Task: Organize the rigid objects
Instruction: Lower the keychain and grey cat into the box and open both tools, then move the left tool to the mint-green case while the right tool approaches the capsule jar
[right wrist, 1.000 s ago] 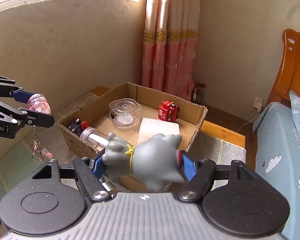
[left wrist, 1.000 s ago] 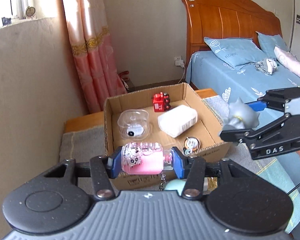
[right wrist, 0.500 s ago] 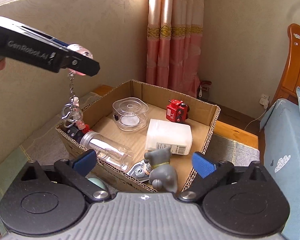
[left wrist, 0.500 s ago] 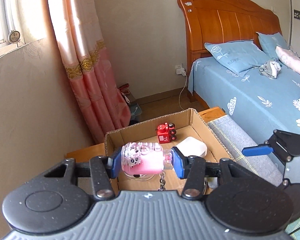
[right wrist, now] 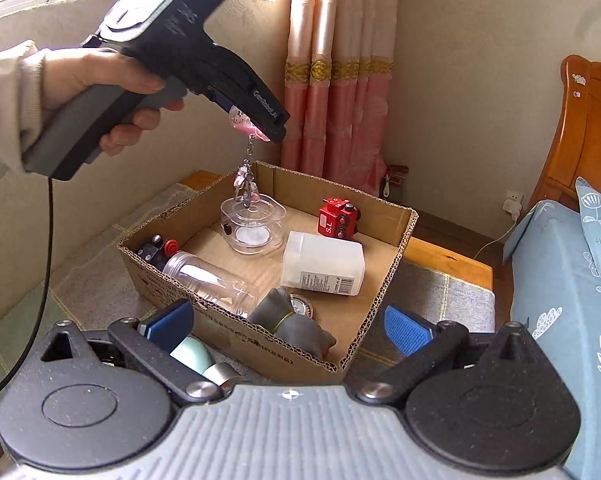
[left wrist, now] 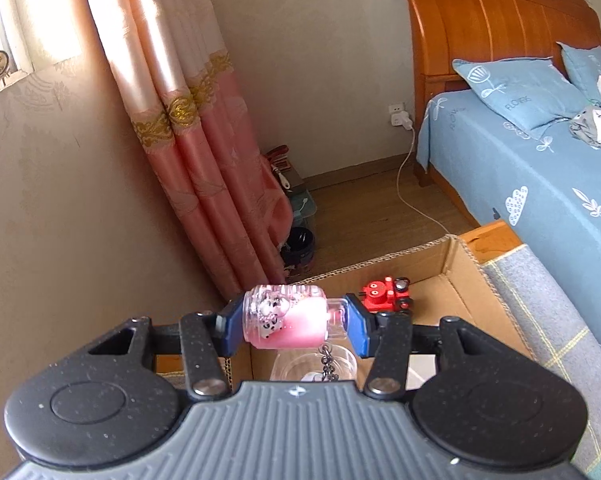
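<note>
Pink bottle charm (left wrist: 286, 317): lies crosswise between the left gripper's (left wrist: 288, 320) blue fingers (left wrist: 229, 326), clamped at both ends; its chain (right wrist: 247, 172) hangs straight down from them.
Cardboard box (right wrist: 388, 264): below and ahead of both pairs of fingers, on a grey plaid cloth (right wrist: 440, 292).
Clear round container (right wrist: 252, 226): in the box, directly under the hanging chain.
Red toy train (right wrist: 338, 222): at the far wall of the box, beyond the left fingers.
White bottle (right wrist: 322, 263): lying on its side mid-box.
Clear jar (right wrist: 208, 280): on its side along the near-left wall.
Grey figurine (right wrist: 296, 326): in the near corner of the box, just ahead of the right gripper (right wrist: 288, 322), apart from the pads.
Right fingers (right wrist: 404, 326): just spread wide, nothing between them.
Hand (right wrist: 100, 92): grips the left gripper's handle.
Bed (left wrist: 540, 168): off to the right of the fingers.
</note>
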Tool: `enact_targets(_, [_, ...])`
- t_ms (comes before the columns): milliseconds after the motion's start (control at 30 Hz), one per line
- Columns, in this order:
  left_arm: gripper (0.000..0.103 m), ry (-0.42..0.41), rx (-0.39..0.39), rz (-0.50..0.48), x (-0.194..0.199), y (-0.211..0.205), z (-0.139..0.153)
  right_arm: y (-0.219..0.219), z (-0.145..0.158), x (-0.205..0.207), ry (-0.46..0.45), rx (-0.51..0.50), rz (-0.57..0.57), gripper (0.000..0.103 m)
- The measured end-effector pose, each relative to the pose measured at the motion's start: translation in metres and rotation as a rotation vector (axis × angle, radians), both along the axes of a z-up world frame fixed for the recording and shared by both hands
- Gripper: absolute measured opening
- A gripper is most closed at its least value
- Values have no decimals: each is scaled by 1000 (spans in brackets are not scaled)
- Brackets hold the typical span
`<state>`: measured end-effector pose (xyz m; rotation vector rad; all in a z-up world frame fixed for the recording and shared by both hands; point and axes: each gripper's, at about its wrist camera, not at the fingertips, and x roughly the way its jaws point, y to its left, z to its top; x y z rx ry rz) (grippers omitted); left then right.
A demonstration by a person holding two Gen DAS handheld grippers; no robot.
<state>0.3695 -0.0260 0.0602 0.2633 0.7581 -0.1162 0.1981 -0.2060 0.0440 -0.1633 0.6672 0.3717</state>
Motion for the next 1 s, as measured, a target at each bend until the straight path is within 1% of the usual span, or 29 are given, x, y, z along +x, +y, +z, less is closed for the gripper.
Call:
enact_targets(167, [50, 45, 2, 65, 24, 6, -25, 0, -1, -4, -8, -22, 0, 103])
enact_targets(233, [51, 58, 12, 73, 26, 8, -34, 0, -2, -5, -5, -27, 0, 103])
enact_targets(300, [64, 60, 19, 65, 23, 10, -39, -1, -3, -6, -2, -30, 2, 103])
enact_targets(333, [80, 62, 23, 56, 20, 10, -39, -1, -3, -7, 0, -33, 3, 103])
enact_targets(367, [92, 57, 31, 55, 15, 10, -39, -1, -3, -8, 3, -37, 4, 103])
enact_targets(400, [94, 38, 46, 59, 11, 11, -38, 0, -4, -9, 5, -41, 4, 103])
enact_targets(500, [94, 23, 61, 45, -2, 11, -31, 3, -5, -11, 7, -56, 2, 103])
enact_targets(600, [94, 21, 42, 35, -14, 15, -23, 4, -4, -16, 9, -54, -1, 103])
enact_targets(833, [95, -19, 19, -1, -53, 21, -6, 4, -1, -29, 10, -50, -29, 103])
enact_targets(1000, [99, -61, -25, -16, -90, 26, 1, 2, -3, -40, 22, -29, -76, 103])
